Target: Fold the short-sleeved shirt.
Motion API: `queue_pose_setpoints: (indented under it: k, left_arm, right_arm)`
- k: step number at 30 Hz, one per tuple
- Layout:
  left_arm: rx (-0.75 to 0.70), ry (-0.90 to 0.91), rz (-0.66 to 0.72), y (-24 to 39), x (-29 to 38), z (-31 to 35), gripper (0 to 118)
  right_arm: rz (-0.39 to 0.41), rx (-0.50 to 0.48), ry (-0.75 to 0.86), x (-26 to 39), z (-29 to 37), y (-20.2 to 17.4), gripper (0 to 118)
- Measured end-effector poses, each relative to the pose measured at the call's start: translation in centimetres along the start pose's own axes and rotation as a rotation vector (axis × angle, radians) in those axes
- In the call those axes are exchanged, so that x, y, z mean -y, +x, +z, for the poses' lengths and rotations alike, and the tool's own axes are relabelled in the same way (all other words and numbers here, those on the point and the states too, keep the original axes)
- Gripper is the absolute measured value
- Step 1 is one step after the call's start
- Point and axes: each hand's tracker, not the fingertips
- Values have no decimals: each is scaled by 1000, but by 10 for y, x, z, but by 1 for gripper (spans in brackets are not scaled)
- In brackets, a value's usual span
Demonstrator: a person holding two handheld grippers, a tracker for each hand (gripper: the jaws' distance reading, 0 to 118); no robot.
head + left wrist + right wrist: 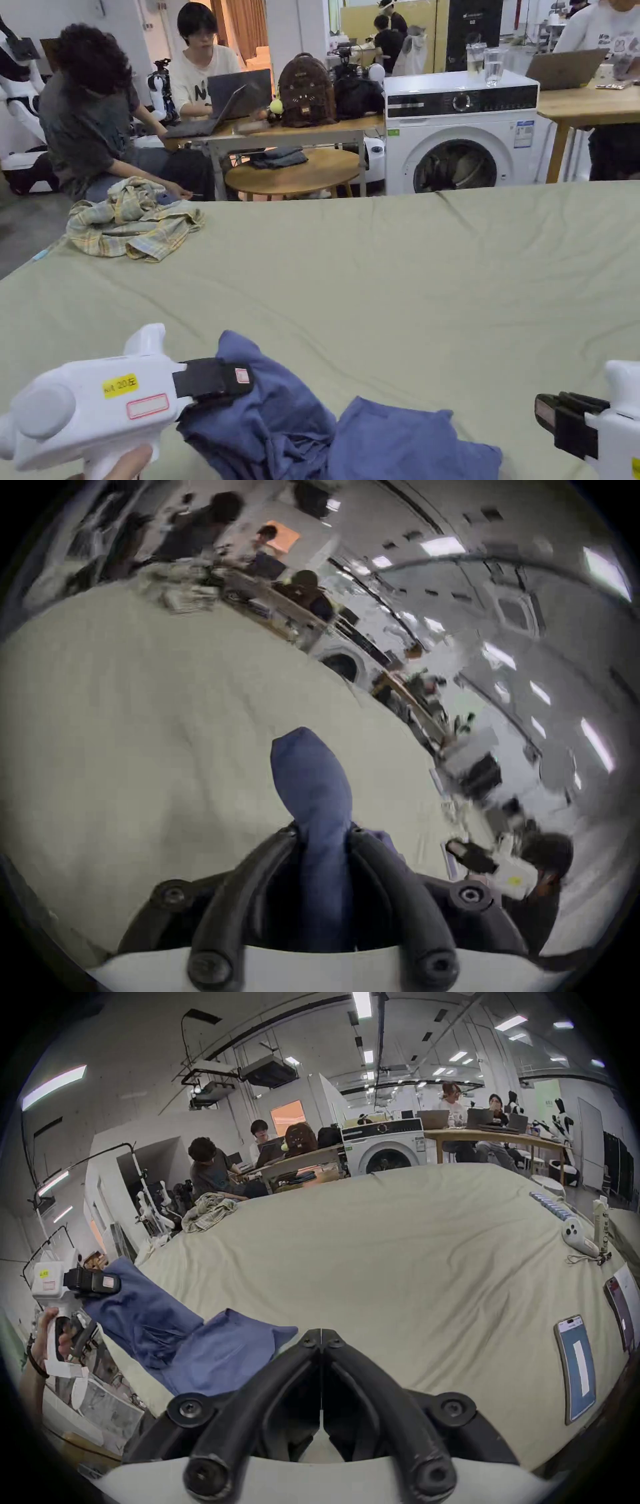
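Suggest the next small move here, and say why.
Probably open the right tool and bring it to the free edge of the blue shirt. The left tool already pinches a bunched part of it, while the right tool is shut on nothing, and the shirt lies crumpled on the green sheet, not yet spread.

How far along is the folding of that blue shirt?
It has barely begun. Done: the left gripper has its jaws shut on a bunch of the blue shirt and lifts one end off the green sheet. In hand: the right gripper is shut on nothing, beside the shirt. Left: the shirt is crumpled, so spreading it flat and every fold remain.
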Motion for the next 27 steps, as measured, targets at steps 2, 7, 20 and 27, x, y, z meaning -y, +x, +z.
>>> queue_pose_setpoints:
  k: [2,7,20,27]
  left_arm:
    - [38,-100,-59,33,84,8,11]
    - [33,-306,-169,49,250,-48,11]
    - [188,-269,-61,92,175,20,0]
    - [144,-379,-88,83,235,-7,0]
  right_arm:
    - [3,-2,6,2,5,-4,0]
    - [28,39,9,8,27,-2,0]
    - [0,74,0,24,38,20,0]
    - [26,25,-70,26,17,0,0]
